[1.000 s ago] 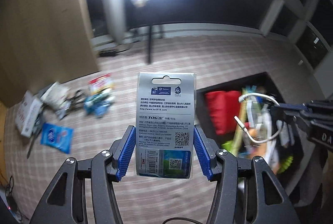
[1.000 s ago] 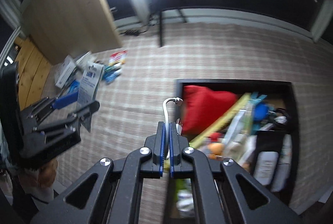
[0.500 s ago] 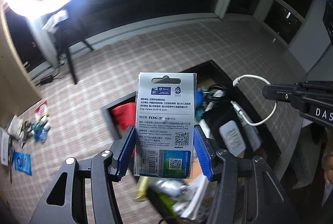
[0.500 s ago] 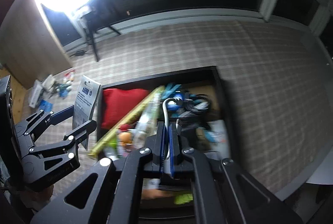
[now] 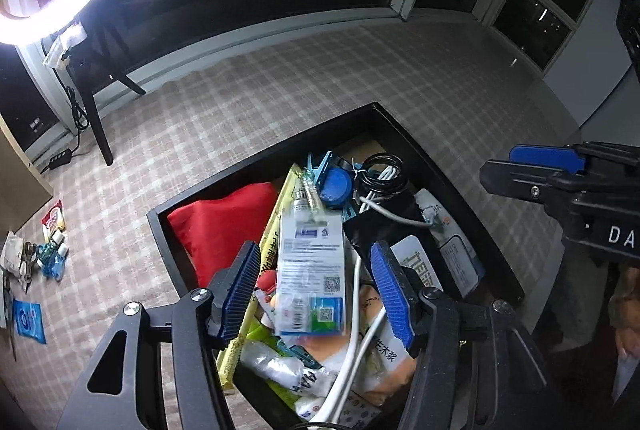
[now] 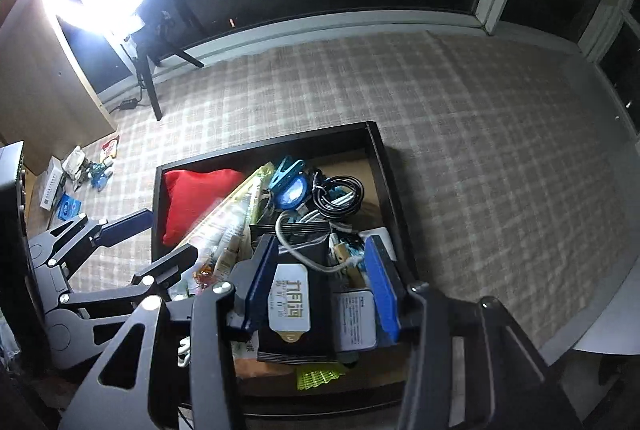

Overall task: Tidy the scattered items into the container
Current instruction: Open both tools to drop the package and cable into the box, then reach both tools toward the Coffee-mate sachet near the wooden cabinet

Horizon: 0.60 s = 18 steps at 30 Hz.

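Observation:
The black box point(image 5: 436, 166) on the checked floor holds many items; it also shows in the right wrist view point(image 6: 382, 154). My left gripper point(image 5: 316, 294) is open above it. The white carded pack point(image 5: 310, 270) lies below the jaws among the box contents, free of the pads. My right gripper point(image 6: 322, 282) is open above the box's right part. The short white cable point(image 6: 296, 250) lies on a black pouch point(image 6: 298, 294) below it. The right gripper also shows in the left wrist view point(image 5: 532, 170).
A red cushion point(image 5: 224, 222), a coiled black cable point(image 5: 380, 170) and a blue clip point(image 5: 332, 178) lie in the box. Several loose items point(image 5: 40, 250) lie on the floor at far left, near a wooden cabinet. A ring light on a tripod point(image 6: 148, 78) stands behind.
Both grippers moved over the box and opened. The carded pack dropped out of the left gripper and the white cable out of the right gripper; both now lie in the box.

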Each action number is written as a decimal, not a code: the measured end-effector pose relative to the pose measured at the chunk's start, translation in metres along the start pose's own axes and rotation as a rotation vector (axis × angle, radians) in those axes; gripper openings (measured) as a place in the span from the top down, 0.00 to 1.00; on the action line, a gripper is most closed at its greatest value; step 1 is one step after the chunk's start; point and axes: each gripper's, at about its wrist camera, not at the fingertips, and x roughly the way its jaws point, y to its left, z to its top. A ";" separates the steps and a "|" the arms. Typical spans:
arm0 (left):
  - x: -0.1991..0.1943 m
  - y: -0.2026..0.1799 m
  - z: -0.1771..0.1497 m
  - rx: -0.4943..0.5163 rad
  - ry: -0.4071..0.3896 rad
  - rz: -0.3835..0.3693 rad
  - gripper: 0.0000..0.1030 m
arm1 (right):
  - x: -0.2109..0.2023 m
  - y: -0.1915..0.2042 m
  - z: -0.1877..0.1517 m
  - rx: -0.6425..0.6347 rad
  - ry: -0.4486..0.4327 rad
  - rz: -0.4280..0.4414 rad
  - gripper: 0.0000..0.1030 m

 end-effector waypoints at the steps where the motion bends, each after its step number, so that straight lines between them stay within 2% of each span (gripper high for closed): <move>1: -0.001 0.002 0.000 -0.003 -0.003 0.004 0.46 | 0.000 0.000 0.001 0.003 0.001 0.002 0.57; 9: -0.006 0.028 -0.005 -0.041 -0.004 0.031 0.46 | 0.005 0.019 0.004 -0.005 0.005 0.027 0.57; 18: -0.021 0.094 -0.034 -0.132 -0.002 0.097 0.47 | 0.023 0.071 0.012 -0.054 0.028 0.080 0.57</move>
